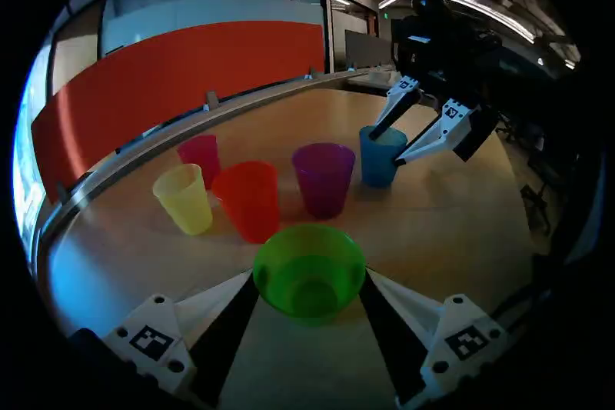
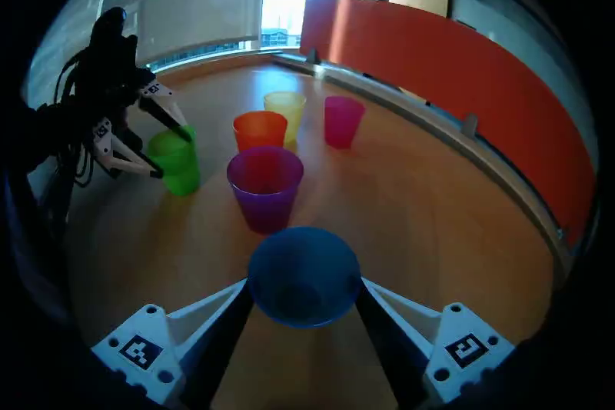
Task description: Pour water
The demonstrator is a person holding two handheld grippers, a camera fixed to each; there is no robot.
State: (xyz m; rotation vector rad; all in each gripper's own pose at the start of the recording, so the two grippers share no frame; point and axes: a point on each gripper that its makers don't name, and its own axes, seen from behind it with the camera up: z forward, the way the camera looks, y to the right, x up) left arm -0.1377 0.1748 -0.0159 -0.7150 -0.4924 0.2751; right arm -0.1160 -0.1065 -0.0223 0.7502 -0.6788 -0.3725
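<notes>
Fingers [image 1: 231, 318] of the left gripper [image 1: 309, 273] are pinching a green cup [image 1: 309, 291] from both sides, and the cup is sitting upright at 6 o'clock in the left gripper view with its open mouth showing. Whether it is resting on the wooden table [image 1: 446, 233] or hanging just above it, I cannot tell. Ahead of it four more cups are standing on the table: a purple cup [image 1: 324, 178] at 12 o'clock from the green one, an orange cup [image 1: 250, 198] at 11 o'clock, a yellow cup [image 1: 184, 198] at 10 o'clock just beside the orange one, and a pink cup [image 1: 201, 158] behind those two. At 1 o'clock the right gripper [image 1: 386, 148] is angling down, its fingers pressing either side of a blue cup [image 1: 380, 160] near the purple one. In the right gripper view that blue cup is sitting between the near fingers [image 2: 400, 306] at 6 o'clock, both pressing its wall, while the left gripper is holding the green cup at 9 o'clock. A red panel [image 1: 184, 79] is running along the table's far edge.
</notes>
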